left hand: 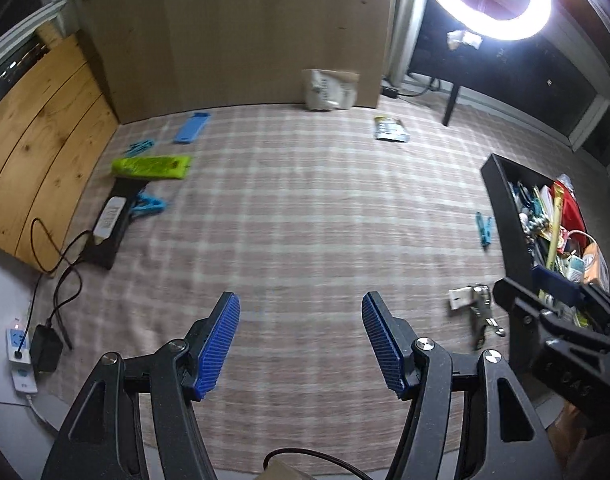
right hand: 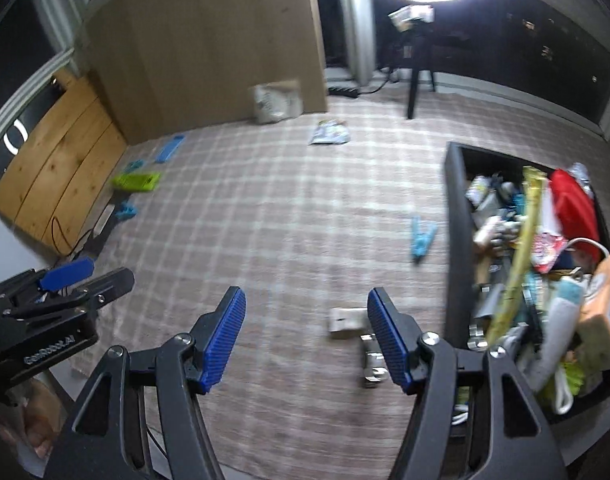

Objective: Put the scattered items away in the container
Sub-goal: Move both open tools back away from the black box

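Observation:
A black container (left hand: 505,208) (right hand: 455,220) full of packets and small items stands at the right on the checked cloth. My left gripper (left hand: 301,344) is open above bare cloth with nothing between its blue pads. My right gripper (right hand: 307,340) is open too, hovering beside the container, with a white tag and metal clip (right hand: 347,322) (left hand: 471,304) just under its right finger. A blue clothes peg (right hand: 421,238) (left hand: 483,228) lies close to the container's left wall. Far left lie a green packet (left hand: 151,166) (right hand: 137,182), a blue flat piece (left hand: 191,128) and more blue pegs (left hand: 149,204).
A silver snack packet (left hand: 391,128) (right hand: 329,132) and a white bag (left hand: 329,90) lie at the back near a cardboard panel. A black box with a white device (left hand: 109,224), cables and a power strip (left hand: 19,356) sit at the left edge. A ring light (left hand: 485,0) stands behind.

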`<state>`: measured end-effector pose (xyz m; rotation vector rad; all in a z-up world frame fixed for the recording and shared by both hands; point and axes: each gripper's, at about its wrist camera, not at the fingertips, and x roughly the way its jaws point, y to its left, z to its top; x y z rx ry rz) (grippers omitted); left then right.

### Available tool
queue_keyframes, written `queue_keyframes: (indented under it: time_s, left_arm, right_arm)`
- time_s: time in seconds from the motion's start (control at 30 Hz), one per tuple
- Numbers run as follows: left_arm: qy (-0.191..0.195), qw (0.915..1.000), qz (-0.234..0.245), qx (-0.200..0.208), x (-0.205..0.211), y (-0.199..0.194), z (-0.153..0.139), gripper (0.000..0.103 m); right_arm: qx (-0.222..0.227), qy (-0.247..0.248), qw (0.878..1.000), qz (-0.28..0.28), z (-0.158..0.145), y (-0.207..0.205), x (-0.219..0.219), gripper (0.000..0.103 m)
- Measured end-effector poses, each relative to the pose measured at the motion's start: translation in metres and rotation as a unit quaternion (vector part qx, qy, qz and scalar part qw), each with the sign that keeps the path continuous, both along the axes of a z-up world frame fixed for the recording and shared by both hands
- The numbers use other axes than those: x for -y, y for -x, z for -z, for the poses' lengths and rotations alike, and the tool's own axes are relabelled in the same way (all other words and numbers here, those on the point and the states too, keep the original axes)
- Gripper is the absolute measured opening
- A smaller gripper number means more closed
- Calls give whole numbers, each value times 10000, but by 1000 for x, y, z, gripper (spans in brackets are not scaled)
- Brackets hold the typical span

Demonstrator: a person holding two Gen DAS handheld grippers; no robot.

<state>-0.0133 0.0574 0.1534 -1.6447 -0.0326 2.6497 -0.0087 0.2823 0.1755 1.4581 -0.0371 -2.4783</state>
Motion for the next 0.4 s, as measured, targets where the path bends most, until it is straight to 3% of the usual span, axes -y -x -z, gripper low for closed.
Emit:
queue_keyframes:
  time_s: [0.4]
  left_arm:
    - [-107, 9999, -87, 15, 45, 3, 12, 64]
  right_arm:
    - [74, -136, 9999, -27, 18, -2, 52, 63]
